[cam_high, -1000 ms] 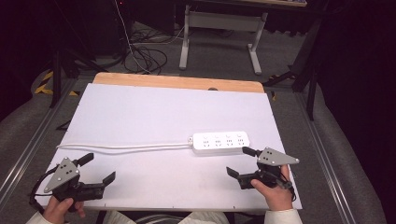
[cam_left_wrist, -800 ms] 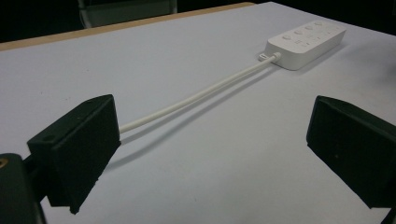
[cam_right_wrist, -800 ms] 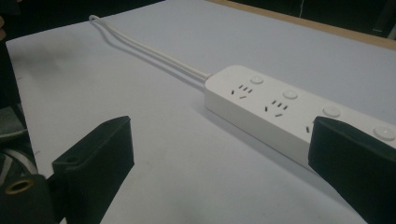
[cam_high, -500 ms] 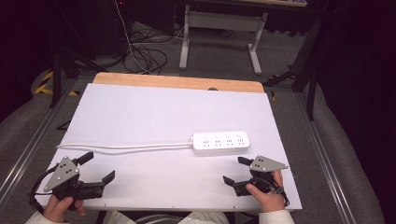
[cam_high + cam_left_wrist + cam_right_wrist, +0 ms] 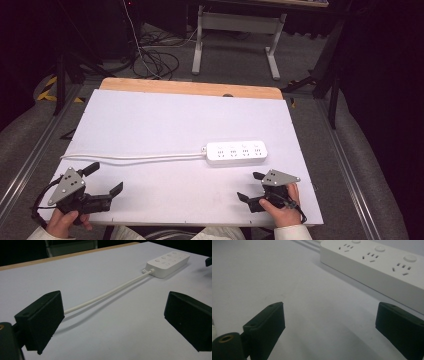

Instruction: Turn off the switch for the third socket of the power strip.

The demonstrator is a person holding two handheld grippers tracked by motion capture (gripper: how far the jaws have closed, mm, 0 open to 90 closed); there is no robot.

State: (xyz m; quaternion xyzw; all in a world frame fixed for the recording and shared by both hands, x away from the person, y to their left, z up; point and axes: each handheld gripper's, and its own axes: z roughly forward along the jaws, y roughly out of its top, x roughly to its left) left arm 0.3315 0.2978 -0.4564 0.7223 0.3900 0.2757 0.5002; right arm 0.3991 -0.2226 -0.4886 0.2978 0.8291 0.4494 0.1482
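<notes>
The power strip [image 5: 235, 153] lies flat on the white counter [image 5: 165, 120], sockets up, toward the right half and a little nearer my edge than the middle. Its white cable [image 5: 132, 158] runs off the strip's left end and trails across to the counter's left side, ending near my left claw [image 5: 107, 179]. In the left gripper view that cable [image 5: 107, 292] comes in from behind one jaw and leads straight up to the strip [image 5: 168, 262], so the left claw is lined up along it but not touching it.

My right claw [image 5: 252, 185] sits just in front of the strip, near its right part, at the counter's near edge. Over the last second I have drawn this hand back toward me and a bit to the left, so the gap between claw and strip has grown. From the right gripper view the strip [image 5: 372, 262] lies just ahead with bare counter between it and my jaws.

Both claws are spread wide and hold nothing. My left hand has stayed where it was.

I read the pull-back as settling into a start position rather than a retreat: nothing is grasped yet, and the strip has not moved. The next reach, I judge, must bring the right claw forward onto the strip's body.
</notes>
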